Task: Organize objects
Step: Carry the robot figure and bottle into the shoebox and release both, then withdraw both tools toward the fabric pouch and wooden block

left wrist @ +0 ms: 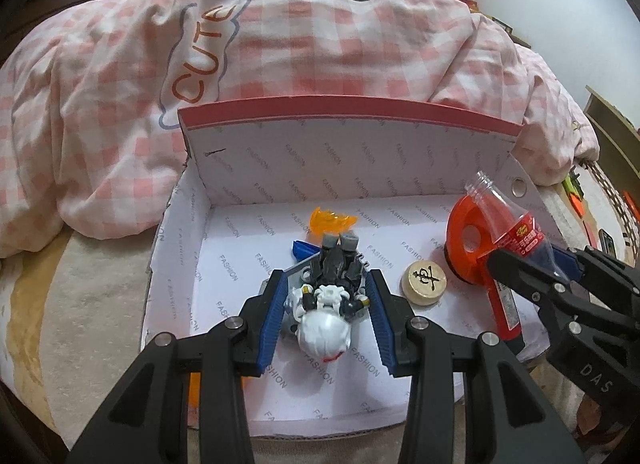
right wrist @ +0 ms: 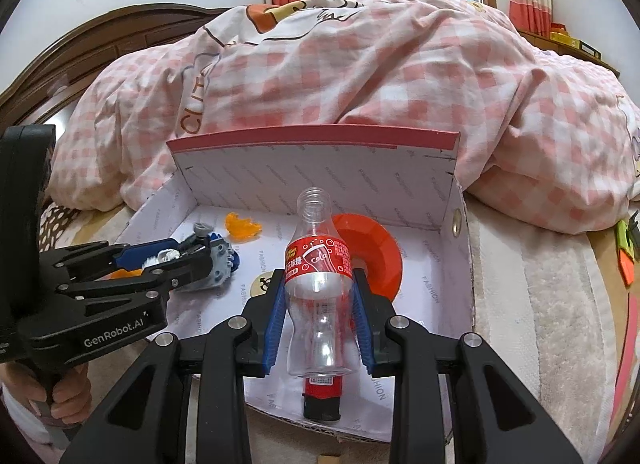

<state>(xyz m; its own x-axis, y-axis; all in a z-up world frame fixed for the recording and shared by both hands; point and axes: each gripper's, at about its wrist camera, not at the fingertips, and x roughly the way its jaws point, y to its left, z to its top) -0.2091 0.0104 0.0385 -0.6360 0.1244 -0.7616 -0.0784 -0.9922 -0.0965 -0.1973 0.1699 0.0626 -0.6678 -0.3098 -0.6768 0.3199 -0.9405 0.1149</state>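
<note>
My left gripper (left wrist: 328,276) is shut on a white, grey and black toy robot (left wrist: 326,320), which hangs head-first just above the floor of an open cardboard box (left wrist: 352,132). The right wrist view shows that gripper (right wrist: 192,254) and the toy (right wrist: 218,264) low at the box's left side. My right gripper (right wrist: 318,276) is shut on an empty clear cola bottle (right wrist: 318,260) with a red label, neck pointing away, over the box's right half. In the left wrist view, the right gripper (left wrist: 532,260) and the bottle (left wrist: 506,220) come in from the right.
On the box floor lie an orange disc (left wrist: 466,240), a round wooden chess piece (left wrist: 424,283), a clear orange plastic piece (left wrist: 332,219), a blue part (left wrist: 302,250) and a red tube with a black end (right wrist: 322,396). A pink checked quilt (left wrist: 320,44) is heaped behind the box. A hand (right wrist: 68,392) holds the left gripper's handle.
</note>
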